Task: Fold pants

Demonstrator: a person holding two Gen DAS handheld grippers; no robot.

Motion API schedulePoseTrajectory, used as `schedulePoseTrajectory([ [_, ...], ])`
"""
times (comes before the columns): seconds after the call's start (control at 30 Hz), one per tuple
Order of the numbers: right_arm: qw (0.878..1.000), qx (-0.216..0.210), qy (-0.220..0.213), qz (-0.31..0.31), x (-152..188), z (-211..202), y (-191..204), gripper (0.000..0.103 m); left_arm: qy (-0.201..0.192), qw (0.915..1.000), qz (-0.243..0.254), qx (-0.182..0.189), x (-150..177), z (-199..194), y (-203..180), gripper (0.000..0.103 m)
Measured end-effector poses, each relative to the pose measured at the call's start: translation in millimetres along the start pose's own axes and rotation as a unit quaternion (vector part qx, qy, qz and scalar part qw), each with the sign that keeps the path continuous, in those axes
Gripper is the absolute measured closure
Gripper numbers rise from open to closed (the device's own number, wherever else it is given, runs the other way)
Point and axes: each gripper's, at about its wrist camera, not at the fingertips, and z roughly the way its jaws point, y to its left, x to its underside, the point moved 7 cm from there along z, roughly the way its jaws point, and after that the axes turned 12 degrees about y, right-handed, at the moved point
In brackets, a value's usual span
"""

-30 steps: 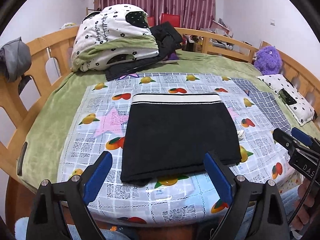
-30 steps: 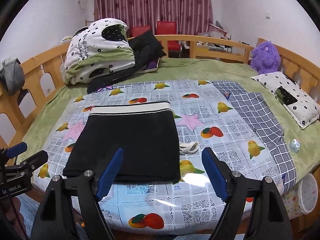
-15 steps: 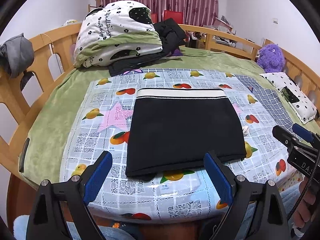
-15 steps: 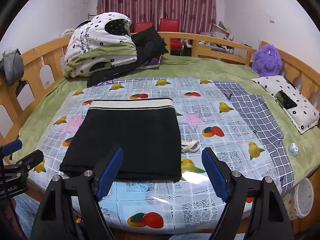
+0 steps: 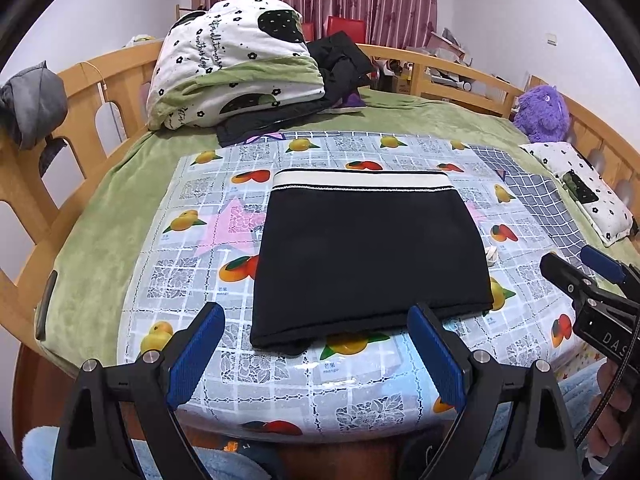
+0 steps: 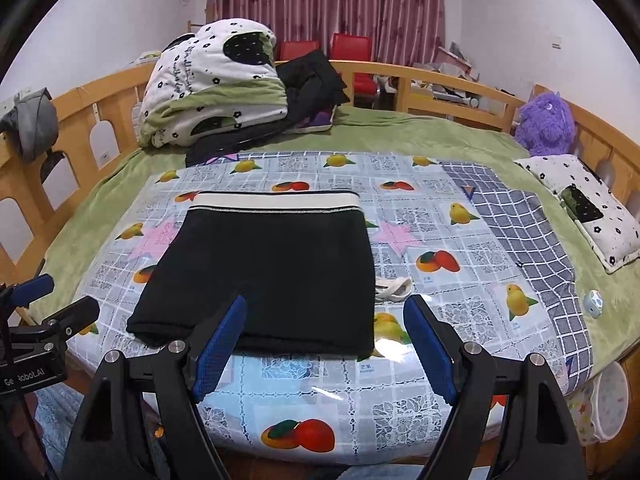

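Left gripper [image 5: 316, 344] and right gripper [image 6: 324, 334], both angled downward at the near edge of the cloth [image 5: 280, 376], fingers spread wide and empty, blue pads clear of all fabric. Body of the left gripper marked "GetRobot.AI"; body of the right marked "DAS", the rest cut off. Fruit-print cloth labelled "mango" beneath a mango. Pants [image 5: 368, 256], black with a white waistband, folded flat at the cloth's centre, just beyond the fingertips. Farther back, a quilt [image 5: 236, 68] with script too small to read.

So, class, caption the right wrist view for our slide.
Open tongs hover before folded black pants on a fruit-print cloth.
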Motion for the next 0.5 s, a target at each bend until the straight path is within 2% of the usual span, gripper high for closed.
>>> schedulePoseTrajectory([
  [0.5,1.000,-0.014,0.020,-0.010,10.1,4.6,8.9,0.023,0.006,0.9999,0.002,0.011,8.0,-1.0,8.5,0.010],
])
